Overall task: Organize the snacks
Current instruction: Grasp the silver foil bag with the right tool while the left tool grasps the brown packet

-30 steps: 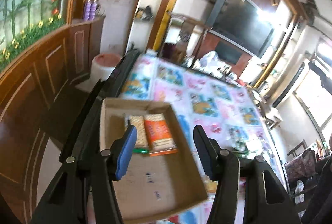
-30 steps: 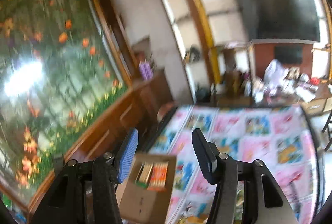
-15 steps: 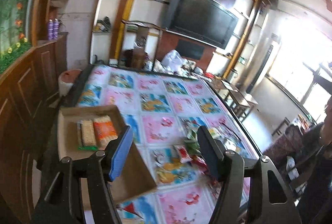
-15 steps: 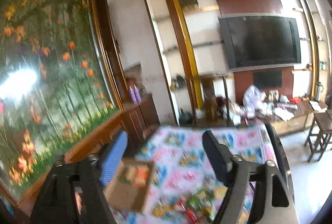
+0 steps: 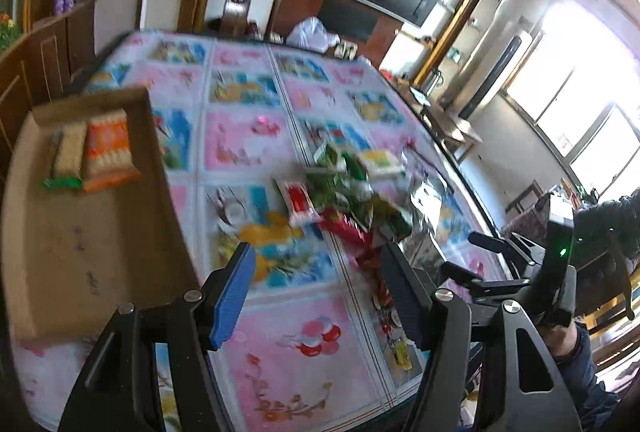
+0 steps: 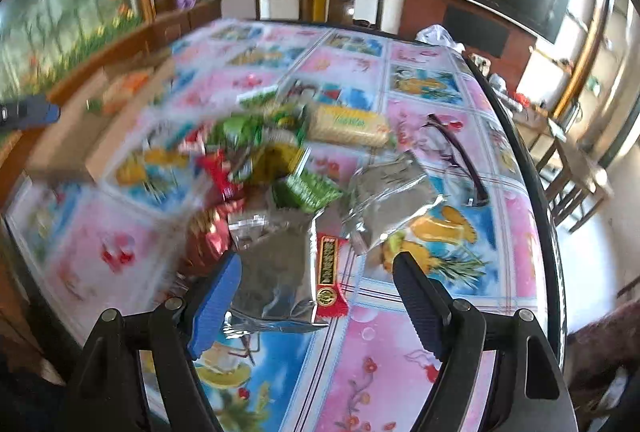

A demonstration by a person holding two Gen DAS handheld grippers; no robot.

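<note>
A pile of snack packets (image 5: 348, 188) lies mid-table; in the right wrist view it (image 6: 280, 160) holds green, red, yellow and silver packets. A cardboard box (image 5: 80, 232) at the left holds an orange packet (image 5: 108, 150) and a tan one (image 5: 68, 156). My left gripper (image 5: 320, 292) is open and empty above the table, right of the box and short of the pile. My right gripper (image 6: 316, 296) is open and empty, just above a silver packet (image 6: 276, 268) with a red label (image 6: 328, 272).
The table carries a flowered plastic cloth (image 5: 288, 364). Glasses (image 6: 456, 156) lie right of the pile. The right gripper shows at the left wrist view's right edge (image 5: 520, 272). A wooden cabinet (image 5: 40, 48) stands left, a chair (image 6: 572, 184) right.
Both grippers have swung down and right from the box and the room toward the snack pile. The right gripper has come low over the silver packet. Both stay open.
</note>
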